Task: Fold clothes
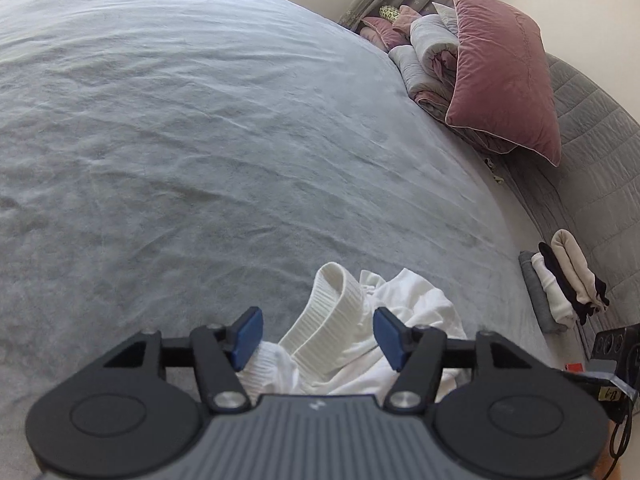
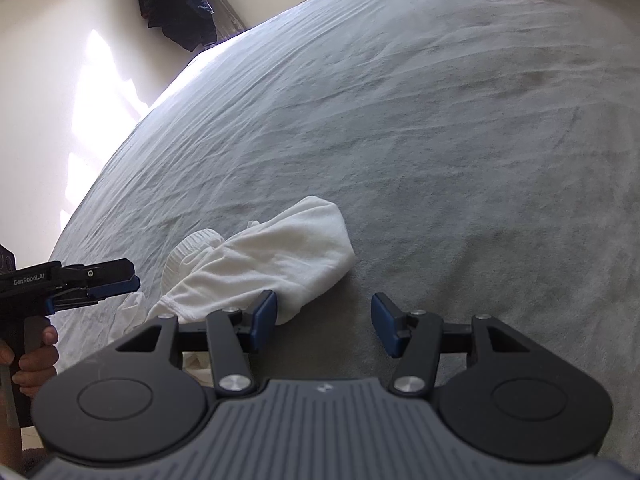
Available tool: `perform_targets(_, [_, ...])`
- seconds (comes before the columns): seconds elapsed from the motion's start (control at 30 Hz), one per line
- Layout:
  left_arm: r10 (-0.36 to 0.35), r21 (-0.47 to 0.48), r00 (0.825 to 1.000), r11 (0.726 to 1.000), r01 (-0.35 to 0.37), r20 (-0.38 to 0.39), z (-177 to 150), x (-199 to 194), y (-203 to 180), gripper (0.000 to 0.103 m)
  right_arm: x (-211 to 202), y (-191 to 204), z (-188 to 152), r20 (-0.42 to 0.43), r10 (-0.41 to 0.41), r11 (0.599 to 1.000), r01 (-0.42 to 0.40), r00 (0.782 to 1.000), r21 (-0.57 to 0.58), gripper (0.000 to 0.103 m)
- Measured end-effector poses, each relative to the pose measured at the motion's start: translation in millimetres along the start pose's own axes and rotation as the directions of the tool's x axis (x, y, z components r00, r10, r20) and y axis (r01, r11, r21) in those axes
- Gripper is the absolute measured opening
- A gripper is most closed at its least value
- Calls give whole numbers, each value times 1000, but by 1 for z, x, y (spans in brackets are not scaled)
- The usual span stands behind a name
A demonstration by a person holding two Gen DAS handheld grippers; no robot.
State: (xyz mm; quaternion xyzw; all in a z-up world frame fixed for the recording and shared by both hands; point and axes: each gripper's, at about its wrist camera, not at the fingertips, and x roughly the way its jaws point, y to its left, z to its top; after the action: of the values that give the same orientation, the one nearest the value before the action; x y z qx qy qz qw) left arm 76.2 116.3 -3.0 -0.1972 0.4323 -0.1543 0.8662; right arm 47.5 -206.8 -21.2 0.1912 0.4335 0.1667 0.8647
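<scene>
On the left, my left gripper [image 1: 318, 334] hangs over the near edge of a wide grey bed [image 1: 180, 140], its blue pads [image 1: 249, 336] spread apart. The ribbed white cuff [image 1: 328, 312] of a crumpled white garment [image 1: 400, 320] lies in the gap between them, and neither pad presses on it. From my right-hand camera, that same gripper shows at the far left, with my hand [image 2: 34, 356] around its grip. The garment [image 2: 272, 264] lies bunched near the front edge of the bed [image 2: 440, 120], one end rolled over into a soft lump. To the right of it, my right gripper [image 2: 324, 326] is also spread, with only bare bedcover between its pads; its left pad [image 2: 264, 320] sits just beside the cloth's near end, and I cannot tell whether it touches. Further right in the left-hand view, a small stack of folded clothes [image 1: 560, 284] sits at the bed's edge, and a pink pillow [image 1: 504, 76] leans on rolled bedding [image 1: 428, 56] near the headboard [image 1: 592, 128].
</scene>
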Motion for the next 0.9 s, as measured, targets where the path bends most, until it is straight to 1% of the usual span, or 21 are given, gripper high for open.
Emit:
perform_targets(0.03, [14, 9, 1000, 1000, -14, 0, 2, 7, -4, 65, 0, 0, 0, -1, 1, 1000, -1, 1000, 1, 57])
perform_targets(0.17, [15, -8, 999, 1000, -15, -50, 6, 32, -10, 65, -1, -3, 0, -5, 8, 1000, -7, 1000, 9, 57])
perform_targets(0.23, [21, -30, 997, 999, -23, -72, 5, 42, -10, 61, -1, -5, 1, -6, 10, 1000, -10, 1000, 13, 57])
perform_targets(0.3, [42, -29, 997, 999, -44, -64, 3, 46, -12, 46, -2, -6, 1, -6, 12, 1000, -12, 1000, 15, 57])
perform_targets(0.33, [56, -20, 997, 998, -57, -53, 2, 46, -14, 41, -3, -7, 1, -6, 11, 1000, -11, 1000, 16, 57])
perform_targets(0.4, [94, 12, 995, 996, -94, -26, -1, 43, -19, 16, -3, -8, 1, -6, 10, 1000, -10, 1000, 18, 57])
perform_targets(0.43, [136, 52, 991, 989, -135, -3, -3, 40, -25, 11, -3, -8, 1, -5, 9, 1000, -9, 1000, 18, 57])
perform_targets(0.47, [179, 93, 984, 979, -180, 23, -6, 38, -31, 9, -4, -8, 1, -5, 8, 1000, -8, 1000, 18, 57])
perform_targets(0.53, [235, 156, 970, 958, -242, 64, -11, 34, -39, 7, -4, -7, 1, -4, 5, 1000, -5, 1000, 17, 57])
perform_targets(0.67, [305, 245, 944, 912, -328, 130, -16, 25, -48, 5, -2, -3, -1, -4, 2, 1000, -2, 1000, 8, 57])
perform_targets(0.9, [370, 261, 910, 874, -410, 190, -14, 10, -39, 4, 1, 4, -7, -4, -14, 1000, 14, 1000, -28, 58])
